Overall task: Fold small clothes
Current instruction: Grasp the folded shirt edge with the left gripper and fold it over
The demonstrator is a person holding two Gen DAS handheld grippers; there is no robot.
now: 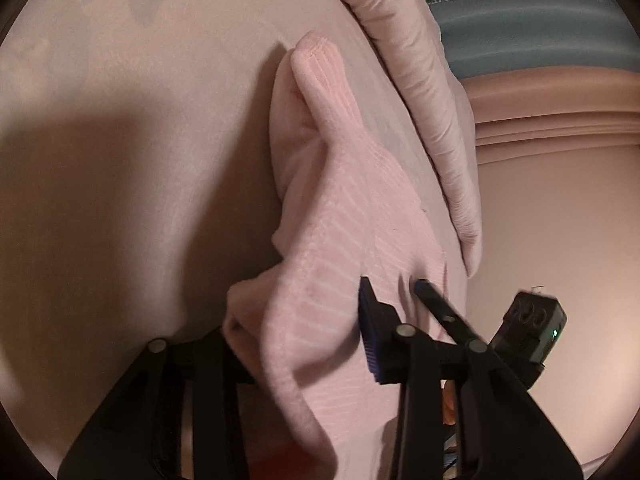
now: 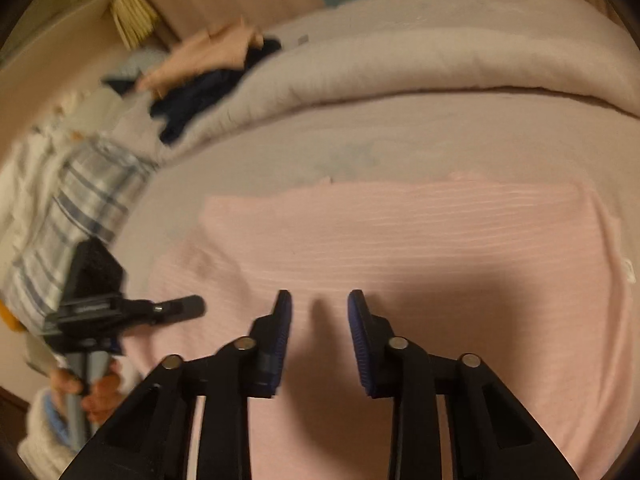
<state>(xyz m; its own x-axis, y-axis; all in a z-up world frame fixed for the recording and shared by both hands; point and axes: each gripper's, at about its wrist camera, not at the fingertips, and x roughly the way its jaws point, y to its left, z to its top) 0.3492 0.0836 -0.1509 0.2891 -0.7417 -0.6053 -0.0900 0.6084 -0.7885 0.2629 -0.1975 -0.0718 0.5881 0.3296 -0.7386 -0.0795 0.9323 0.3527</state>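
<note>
Right up close in the left wrist view, the left tongs [image 1: 320,344] have pink cloth draped between their fingers; one blue-padded finger [image 1: 370,340] shows, the other is buried, so whether they pinch the cloth I cannot tell. The pink ribbed garment [image 1: 340,216] rises from six o'clock and runs in a bunched ridge toward twelve, lifted off the pale bed sheet [image 1: 120,140]. At four o'clock the right tongs' tip [image 1: 424,286] touches the garment's edge.

Over to the right wrist view: the right tongs [image 2: 319,304] stand part-open, jaws apart with nothing between them, hovering just over the flattened body of the garment [image 2: 400,232], which spreads from the centre out to three o'clock. At nine o'clock the left tongs [image 2: 176,308] reach over the garment's near-left edge.

Further back, a rolled beige blanket [image 2: 400,60] arcs from ten to two o'clock. At nine to ten o'clock lies a striped cloth [image 2: 80,200], and beyond it a dark navy item [image 2: 192,100] beside a peach one [image 2: 204,56], all blurred.
</note>
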